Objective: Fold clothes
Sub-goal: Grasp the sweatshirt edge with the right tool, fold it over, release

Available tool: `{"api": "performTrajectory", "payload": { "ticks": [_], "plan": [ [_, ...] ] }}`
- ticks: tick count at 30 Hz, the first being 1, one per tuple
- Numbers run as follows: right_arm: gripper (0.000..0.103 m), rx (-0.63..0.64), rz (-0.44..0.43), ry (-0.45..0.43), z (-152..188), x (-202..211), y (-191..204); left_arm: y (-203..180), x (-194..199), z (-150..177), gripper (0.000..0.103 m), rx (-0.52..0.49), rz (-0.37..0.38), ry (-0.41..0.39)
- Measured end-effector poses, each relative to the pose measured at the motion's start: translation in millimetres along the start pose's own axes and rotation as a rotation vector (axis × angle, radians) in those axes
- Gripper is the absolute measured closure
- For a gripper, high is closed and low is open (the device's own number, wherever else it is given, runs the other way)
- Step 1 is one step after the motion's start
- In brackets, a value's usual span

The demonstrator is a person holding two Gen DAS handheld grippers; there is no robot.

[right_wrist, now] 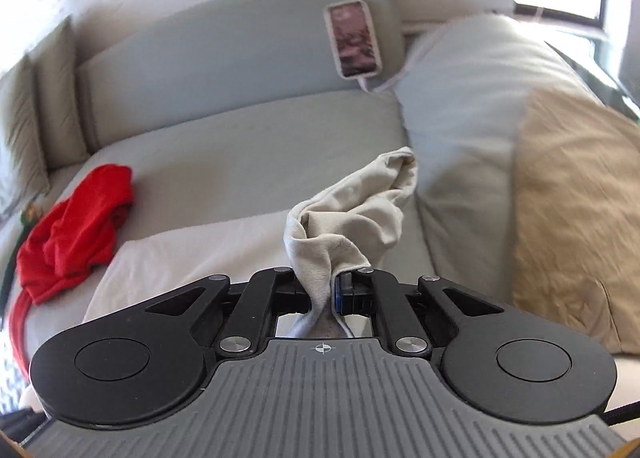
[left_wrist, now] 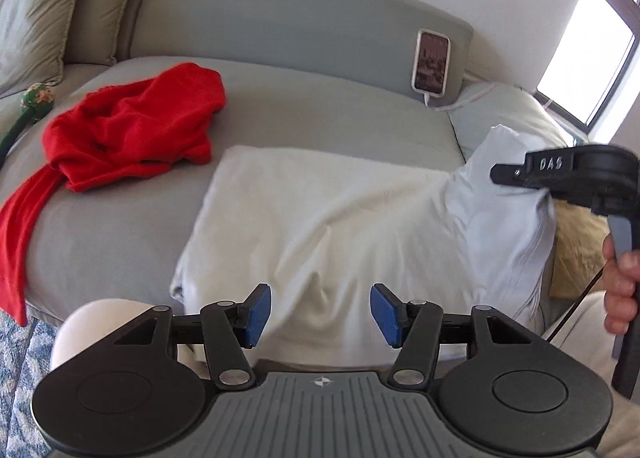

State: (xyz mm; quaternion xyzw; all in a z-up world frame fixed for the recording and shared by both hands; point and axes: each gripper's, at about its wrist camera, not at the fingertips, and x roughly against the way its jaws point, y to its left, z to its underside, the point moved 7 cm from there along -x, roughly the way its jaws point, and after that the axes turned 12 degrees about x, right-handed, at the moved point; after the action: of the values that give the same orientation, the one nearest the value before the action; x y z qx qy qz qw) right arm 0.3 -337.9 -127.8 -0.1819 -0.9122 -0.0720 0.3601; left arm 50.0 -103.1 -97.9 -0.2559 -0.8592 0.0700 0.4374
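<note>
A white garment (left_wrist: 320, 225) lies partly folded on the grey sofa seat (left_wrist: 280, 113). My left gripper (left_wrist: 320, 314) is open and empty, just above the garment's near edge. My right gripper (right_wrist: 320, 290) is shut on a bunched corner of the white garment (right_wrist: 352, 209) and lifts it off the seat; it shows in the left wrist view (left_wrist: 568, 173) at the right, with the cloth hanging from it. A crumpled red garment (left_wrist: 128, 125) lies on the seat to the left, also in the right wrist view (right_wrist: 76, 225).
A phone (left_wrist: 431, 61) on a white cable leans against the sofa back. A grey cushion (right_wrist: 460, 129) and a tan cushion (right_wrist: 576, 209) stand at the right. A green floral object (left_wrist: 36, 97) lies at the left. A patterned rug (left_wrist: 20, 358) is below.
</note>
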Motion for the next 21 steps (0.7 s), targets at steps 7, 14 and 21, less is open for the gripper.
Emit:
{"api": "performTrajectory", "payload": {
  "ticks": [7, 14, 21],
  "plan": [
    [0.093, 0.236, -0.255, 0.054, -4.7, -10.6, 126.5, 63.1, 32.4, -17.8, 0.048, 0.175, -0.098, -0.107],
    [0.093, 0.334, -0.303, 0.212, 35.2, -44.4, 178.5, 90.1, 32.8, -13.0, 0.048, 0.263, -0.114, -0.088],
    [0.093, 0.036, -0.345, 0.167, -4.5, -32.8, 161.4, 97.1, 28.2, -14.8, 0.048, 0.28, -0.108, -0.082]
  ]
}}
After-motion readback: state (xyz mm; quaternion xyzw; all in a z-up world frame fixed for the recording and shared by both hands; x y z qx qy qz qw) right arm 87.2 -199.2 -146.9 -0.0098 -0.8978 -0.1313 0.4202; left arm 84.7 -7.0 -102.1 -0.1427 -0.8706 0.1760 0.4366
